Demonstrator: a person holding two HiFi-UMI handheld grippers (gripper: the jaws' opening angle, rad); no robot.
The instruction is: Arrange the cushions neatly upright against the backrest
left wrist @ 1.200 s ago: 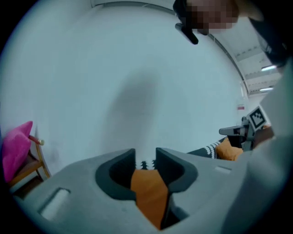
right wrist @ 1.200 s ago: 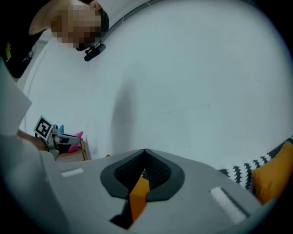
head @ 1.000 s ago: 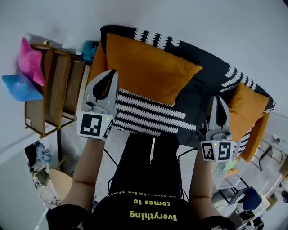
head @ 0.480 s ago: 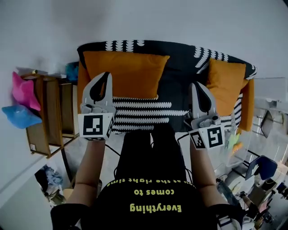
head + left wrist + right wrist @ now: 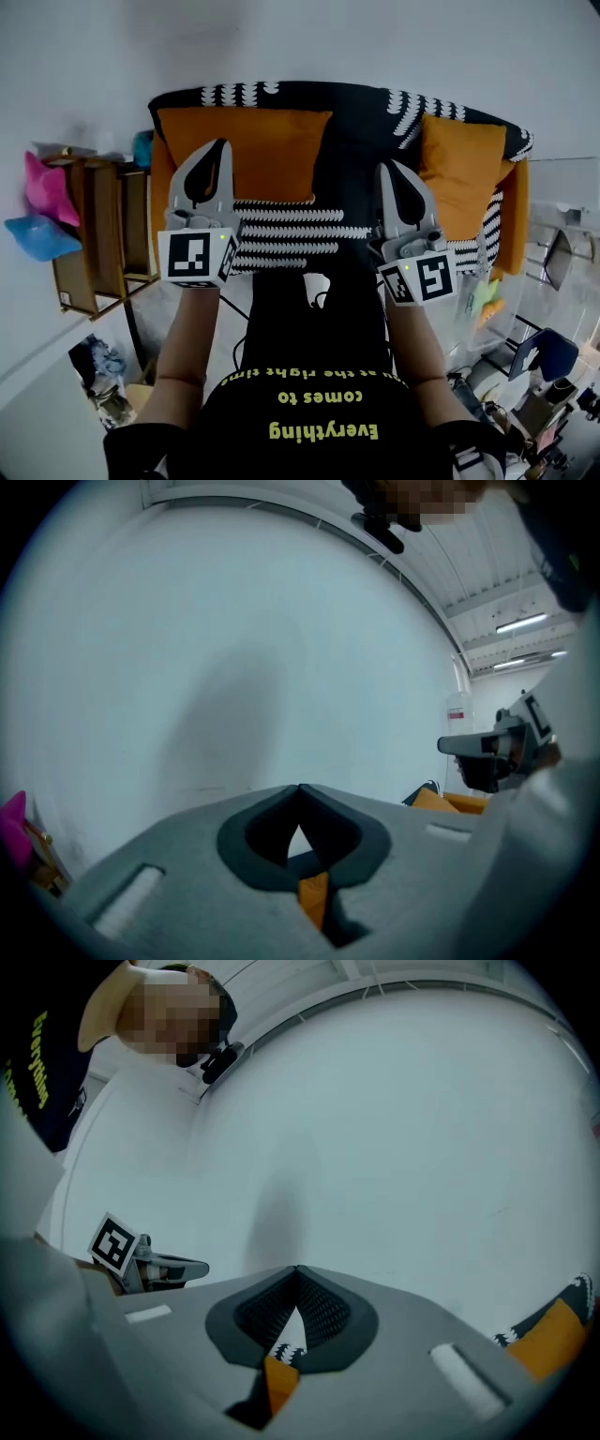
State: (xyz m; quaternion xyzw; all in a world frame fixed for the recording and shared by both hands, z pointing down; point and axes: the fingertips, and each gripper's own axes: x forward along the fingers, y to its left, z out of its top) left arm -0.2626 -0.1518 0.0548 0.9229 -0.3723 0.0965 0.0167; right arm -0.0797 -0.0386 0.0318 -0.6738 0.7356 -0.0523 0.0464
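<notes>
Item: 2 orange cushions; large cushion (image 5: 272,141) left, small cushion (image 5: 464,159) right; both upright against the sofa backrest (image 5: 361,103), well apart. Handling: probably light, soft, yielding; pinch a top corner or seam. Left hand-held gripper (image 5: 221,143) and right hand-held gripper (image 5: 386,167): jaws fully together, holding nothing.

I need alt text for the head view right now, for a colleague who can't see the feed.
Two orange cushions, a wide left cushion and a narrower right cushion, stand against the backrest of a black-and-white sofa. The left gripper and right gripper hover before it, both shut and empty. A wooden shelf stands at the picture's left.
</notes>
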